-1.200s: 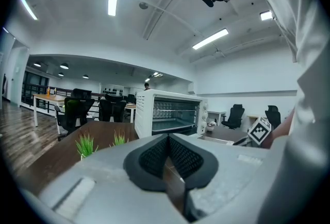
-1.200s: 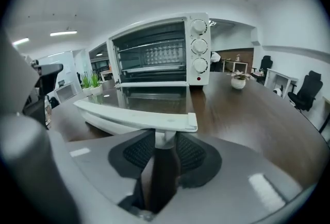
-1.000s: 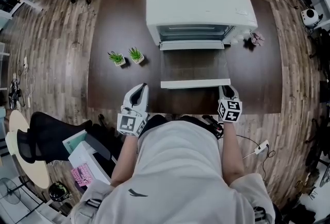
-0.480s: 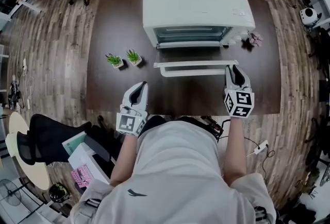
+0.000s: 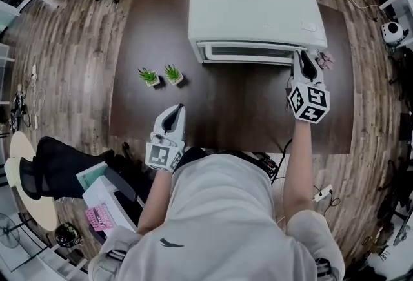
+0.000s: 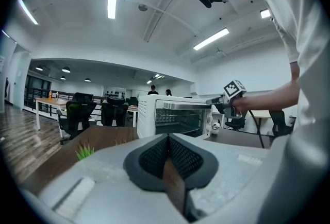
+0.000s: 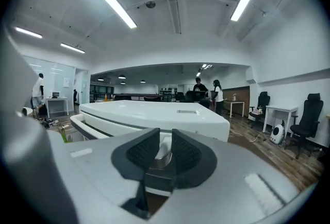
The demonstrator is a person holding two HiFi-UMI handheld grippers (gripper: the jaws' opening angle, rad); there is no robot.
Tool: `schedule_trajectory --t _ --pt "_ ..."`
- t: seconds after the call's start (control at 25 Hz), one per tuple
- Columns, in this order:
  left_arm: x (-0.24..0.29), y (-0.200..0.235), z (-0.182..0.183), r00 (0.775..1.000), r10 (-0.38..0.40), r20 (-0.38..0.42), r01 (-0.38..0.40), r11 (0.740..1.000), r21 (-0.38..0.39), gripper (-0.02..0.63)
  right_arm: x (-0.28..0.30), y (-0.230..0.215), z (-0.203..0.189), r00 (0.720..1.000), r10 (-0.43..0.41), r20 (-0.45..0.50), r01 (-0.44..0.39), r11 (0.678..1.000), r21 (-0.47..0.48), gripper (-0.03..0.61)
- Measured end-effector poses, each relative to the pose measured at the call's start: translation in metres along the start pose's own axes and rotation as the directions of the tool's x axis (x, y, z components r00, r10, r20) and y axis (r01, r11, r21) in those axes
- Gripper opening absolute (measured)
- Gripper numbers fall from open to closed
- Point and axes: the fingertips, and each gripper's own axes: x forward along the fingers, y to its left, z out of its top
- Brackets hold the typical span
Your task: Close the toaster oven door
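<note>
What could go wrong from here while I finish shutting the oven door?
The right tool, jaws closing on the door handle, holds only its right end: an off-centre push may slip off or leave the door ajar. Pushing harder could slide the toaster oven back across the table. The small pink thing beside the oven could get knocked on withdrawal.

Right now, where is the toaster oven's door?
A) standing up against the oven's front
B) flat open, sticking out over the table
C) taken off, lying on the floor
A: the toaster oven door stands up against the front of the toaster oven, and the right gripper, its jaws closing, has the door handle between them.
</note>
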Motion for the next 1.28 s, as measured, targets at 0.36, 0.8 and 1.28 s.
schedule_trajectory --t 0.36,0.8,1.28 --pt "-0.007 0.01 -0.002 1.0 0.031 0.003 -0.031 1.0 -0.004 -0.014 0.005 0.002 0.013 0.997 -0.009 0.081 0.013 0.999 -0.052 0.003" --pt "0.001 0.001 0.021 0.998 0.013 0.06 -0.014 1.0 0.004 -0.014 -0.086 0.042 0.002 0.99 0.052 0.13 -0.04 0.995 -0.09 0.0" --pt "0.007 -0.02 0.036 0.993 -0.042 0.113 0.04 0.999 0.016 -0.014 -0.13 0.072 -0.032 0.991 0.095 0.092 -0.085 0.991 -0.107 0.0"
